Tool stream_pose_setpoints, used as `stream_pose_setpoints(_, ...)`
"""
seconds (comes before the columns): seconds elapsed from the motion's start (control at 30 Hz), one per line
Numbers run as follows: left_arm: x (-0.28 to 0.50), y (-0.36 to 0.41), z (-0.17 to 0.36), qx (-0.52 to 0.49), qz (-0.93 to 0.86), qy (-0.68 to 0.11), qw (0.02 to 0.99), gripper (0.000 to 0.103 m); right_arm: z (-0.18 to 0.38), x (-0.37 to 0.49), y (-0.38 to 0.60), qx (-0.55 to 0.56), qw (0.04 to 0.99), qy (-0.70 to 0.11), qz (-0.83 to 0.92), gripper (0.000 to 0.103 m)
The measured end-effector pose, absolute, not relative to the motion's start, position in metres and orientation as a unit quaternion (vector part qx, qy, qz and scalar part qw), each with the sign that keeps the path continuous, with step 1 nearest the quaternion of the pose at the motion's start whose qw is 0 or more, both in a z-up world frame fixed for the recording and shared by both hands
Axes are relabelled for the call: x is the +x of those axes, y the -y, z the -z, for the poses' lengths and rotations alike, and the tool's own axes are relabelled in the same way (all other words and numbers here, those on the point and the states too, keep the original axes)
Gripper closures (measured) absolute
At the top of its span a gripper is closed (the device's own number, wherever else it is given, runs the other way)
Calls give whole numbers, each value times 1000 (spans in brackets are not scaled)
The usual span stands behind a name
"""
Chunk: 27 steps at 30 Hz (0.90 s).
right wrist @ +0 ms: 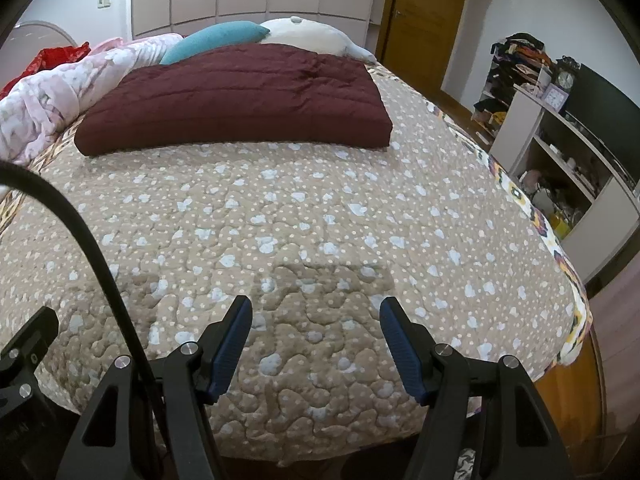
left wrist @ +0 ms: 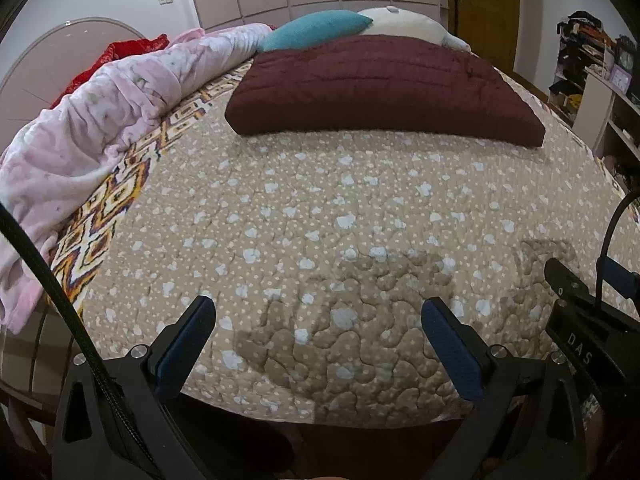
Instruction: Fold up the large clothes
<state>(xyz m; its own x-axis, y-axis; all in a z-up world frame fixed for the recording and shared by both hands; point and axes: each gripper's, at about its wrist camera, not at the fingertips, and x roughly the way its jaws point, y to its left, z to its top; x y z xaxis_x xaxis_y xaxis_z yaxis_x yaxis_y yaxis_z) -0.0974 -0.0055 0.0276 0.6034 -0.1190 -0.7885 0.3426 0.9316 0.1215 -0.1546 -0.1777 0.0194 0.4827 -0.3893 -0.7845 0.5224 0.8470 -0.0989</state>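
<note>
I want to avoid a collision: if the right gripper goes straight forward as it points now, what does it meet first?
Probably the bedspread: the open right gripper points slightly down over it. If it clears that, the maroon garment comes next; depth is unclear.

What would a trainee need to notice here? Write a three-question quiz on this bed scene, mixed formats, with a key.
1. True or false: the maroon folded garment lies flat on the patterned bedspread.
2. Multiple choice: the teal pillow sits (a) at the foot of the bed, (b) beyond the garment, near the wardrobe, (c) on the floor.
3. Fill in: the left gripper and the right gripper both have jaws that are ____ and hold nothing.

Key: 1 true; 2 b; 3 open.
</note>
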Motion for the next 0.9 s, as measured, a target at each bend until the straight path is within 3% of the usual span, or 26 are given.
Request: stream_pose_setpoints(0.9, -89, 7, -17, 129, 134, -445, 876, 0, -10, -146, 181, 80, 851, -447, 264, 33)
